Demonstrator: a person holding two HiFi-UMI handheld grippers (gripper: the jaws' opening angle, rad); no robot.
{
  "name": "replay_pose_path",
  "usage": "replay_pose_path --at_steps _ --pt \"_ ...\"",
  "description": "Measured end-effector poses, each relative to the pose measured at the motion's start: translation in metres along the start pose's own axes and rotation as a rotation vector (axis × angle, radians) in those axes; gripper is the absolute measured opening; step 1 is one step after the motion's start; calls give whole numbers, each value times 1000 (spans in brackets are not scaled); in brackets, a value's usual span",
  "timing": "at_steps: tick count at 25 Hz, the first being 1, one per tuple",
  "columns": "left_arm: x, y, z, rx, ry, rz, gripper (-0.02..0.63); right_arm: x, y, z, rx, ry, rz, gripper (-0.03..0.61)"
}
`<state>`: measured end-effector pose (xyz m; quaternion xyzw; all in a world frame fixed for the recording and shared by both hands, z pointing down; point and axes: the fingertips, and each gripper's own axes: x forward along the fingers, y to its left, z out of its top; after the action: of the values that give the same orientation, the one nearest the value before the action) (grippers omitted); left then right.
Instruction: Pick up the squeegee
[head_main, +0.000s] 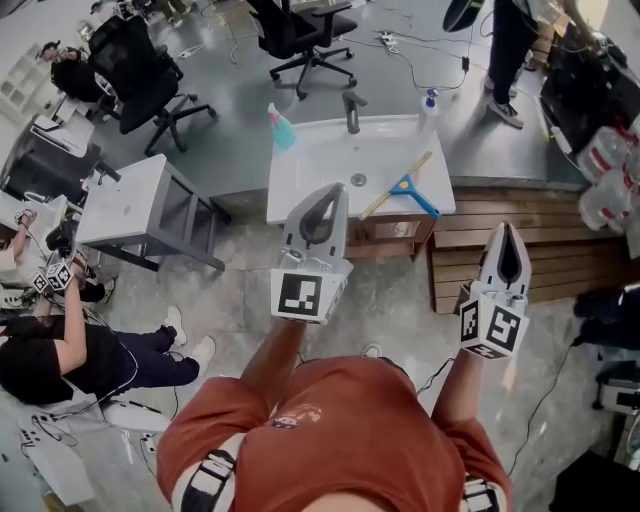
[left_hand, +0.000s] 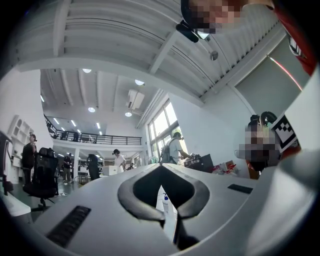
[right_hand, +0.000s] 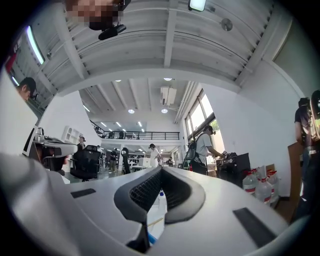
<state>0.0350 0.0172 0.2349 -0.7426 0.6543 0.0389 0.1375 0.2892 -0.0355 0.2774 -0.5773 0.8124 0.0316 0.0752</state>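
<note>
Our left gripper (head_main: 333, 192) and right gripper (head_main: 505, 232) are both clenched on nothing, held out at mid-frame above the pale stone floor (head_main: 230, 300). The T-shaped squeegee (head_main: 405, 187), with a long pale yellow bar and a blue handle, lies right of centre on the white sink counter (head_main: 300, 160). Its bar slants to the front edge and its handle end is at the front right corner. A wooden slatted platform (head_main: 520, 215) adjoins the counter's right side. Open floor separates the counter from the grey-white cabinet (head_main: 130, 200) at left
</note>
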Motion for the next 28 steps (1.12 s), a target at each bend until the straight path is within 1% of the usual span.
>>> replay_pose_path --at_steps 3,6,13,17,20,26,28 --pt "19 -2 -3 -2 3 8 18 18 -11 -5 2 16 9 6" --pt "30 0 -15 -7 18 4 18 31 -13 -16 10 31 12 6" --pt "61 13 -61 -38 56 -12 18 68 -8 -53 -8 90 19 6" --pt "92 38 -82 -55 48 -22 18 106 4 -59 -35 89 14 6" --pt "118 60 -89 -64 38 -31 18 138 15 -58 -57 87 12 6" --pt "158 111 -105 -80 33 -36 18 197 45 -67 -54 91 13 6" --pt "167 129 -109 -71 35 -38 18 214 59 -69 -56 94 19 6"
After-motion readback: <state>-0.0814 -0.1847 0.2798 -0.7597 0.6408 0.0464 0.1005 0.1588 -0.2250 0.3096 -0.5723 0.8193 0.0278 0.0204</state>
